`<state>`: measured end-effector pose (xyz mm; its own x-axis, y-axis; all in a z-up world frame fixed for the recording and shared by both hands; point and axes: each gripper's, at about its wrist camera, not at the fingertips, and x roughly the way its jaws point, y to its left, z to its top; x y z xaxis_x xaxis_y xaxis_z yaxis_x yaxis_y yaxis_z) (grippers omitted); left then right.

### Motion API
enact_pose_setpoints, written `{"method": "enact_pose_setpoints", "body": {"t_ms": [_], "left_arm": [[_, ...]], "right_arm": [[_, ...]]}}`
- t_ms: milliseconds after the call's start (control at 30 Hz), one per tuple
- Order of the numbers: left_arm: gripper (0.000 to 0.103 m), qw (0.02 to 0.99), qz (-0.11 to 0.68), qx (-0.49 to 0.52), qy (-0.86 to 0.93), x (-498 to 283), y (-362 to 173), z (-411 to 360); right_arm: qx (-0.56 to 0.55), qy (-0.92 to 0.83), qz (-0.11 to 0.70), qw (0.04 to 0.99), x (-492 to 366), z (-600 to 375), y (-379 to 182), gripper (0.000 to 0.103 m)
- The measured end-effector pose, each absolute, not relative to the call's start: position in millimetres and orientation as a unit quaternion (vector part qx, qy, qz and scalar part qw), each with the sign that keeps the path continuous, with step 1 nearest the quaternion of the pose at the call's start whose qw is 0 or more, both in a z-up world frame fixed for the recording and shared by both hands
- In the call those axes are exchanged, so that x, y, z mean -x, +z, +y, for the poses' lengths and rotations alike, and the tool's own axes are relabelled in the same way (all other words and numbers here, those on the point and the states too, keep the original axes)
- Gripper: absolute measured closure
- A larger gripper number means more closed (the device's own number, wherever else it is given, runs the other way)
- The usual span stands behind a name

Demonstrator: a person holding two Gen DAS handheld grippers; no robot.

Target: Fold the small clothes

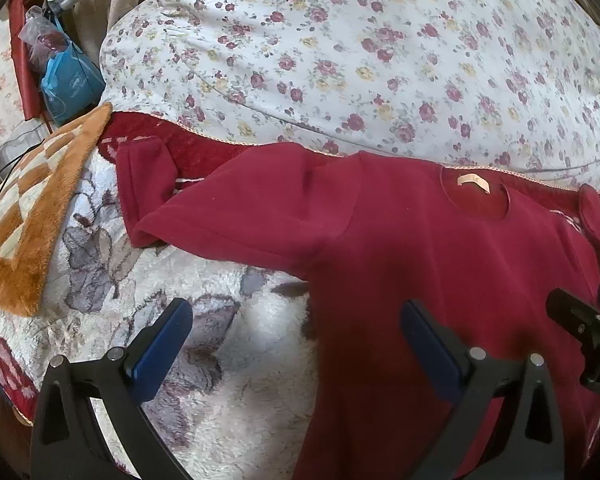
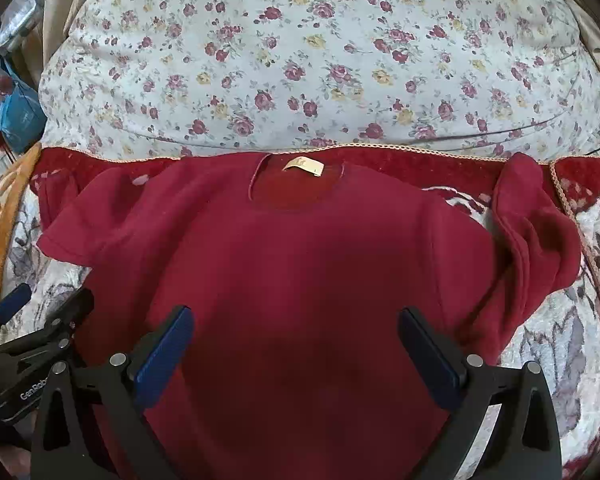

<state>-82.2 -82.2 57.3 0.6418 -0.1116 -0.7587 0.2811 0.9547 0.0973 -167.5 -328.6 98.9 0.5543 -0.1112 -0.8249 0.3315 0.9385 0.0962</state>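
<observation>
Red shirt (image 2: 292,280) flat on plush blanket (image 2: 560,340)

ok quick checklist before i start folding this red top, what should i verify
1. Red top lies flat, neckline away from me: ok.
2. Left sleeve spread out: ok.
3. Right sleeve spread out: not ok, bunched and creased.
4. Left gripper open, holding nothing: ok.
5. Right gripper open over the top's body: ok.
6. Hem straight: cannot tell, out of view.
</observation>
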Motion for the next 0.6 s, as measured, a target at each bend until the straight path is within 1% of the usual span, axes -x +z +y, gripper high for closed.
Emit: {"method": "enact_pose_setpoints", "body": {"t_ms": [600], "left_arm": [[0.0,0.9,0.412,-0.1,-0.104,77.0,53.9,-78.6]], "right_arm": [[-0.107,-0.112,0.464,0.872,154.7,-322.9,90.7,0.0]]}}
